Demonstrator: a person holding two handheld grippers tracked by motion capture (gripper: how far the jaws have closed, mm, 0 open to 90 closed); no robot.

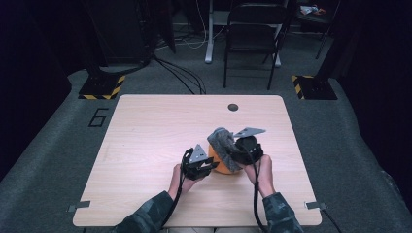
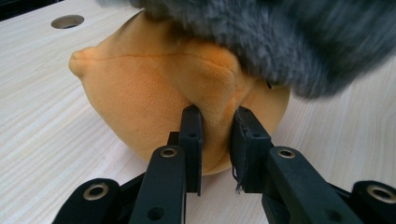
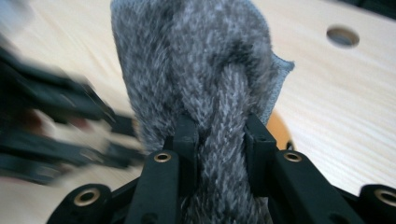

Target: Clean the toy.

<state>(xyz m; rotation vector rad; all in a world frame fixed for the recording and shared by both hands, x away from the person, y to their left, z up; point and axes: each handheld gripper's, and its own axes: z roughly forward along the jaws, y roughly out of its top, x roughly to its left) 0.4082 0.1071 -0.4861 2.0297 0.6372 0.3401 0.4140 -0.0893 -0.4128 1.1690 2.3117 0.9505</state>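
An orange plush ball (image 1: 221,166) (image 2: 159,98) lies on the light wooden table (image 1: 155,136), near its front middle. My left gripper (image 1: 210,166) (image 2: 217,140) is shut on a fold of the orange plush, pinching it from the left side. A grey furry cover (image 1: 224,145) (image 3: 196,70) (image 2: 280,32) drapes over the top of the ball. My right gripper (image 1: 238,154) (image 3: 219,144) is shut on a bunch of that grey fur, held above and to the right of the ball. The orange plush (image 3: 280,128) peeks out behind the fur in the right gripper view.
A round cable hole (image 1: 233,107) (image 3: 343,36) sits in the table near its far edge. A black folding chair (image 1: 252,34) stands beyond the table. Yellow-black striped bases (image 1: 102,87) flank the far corners on the floor.
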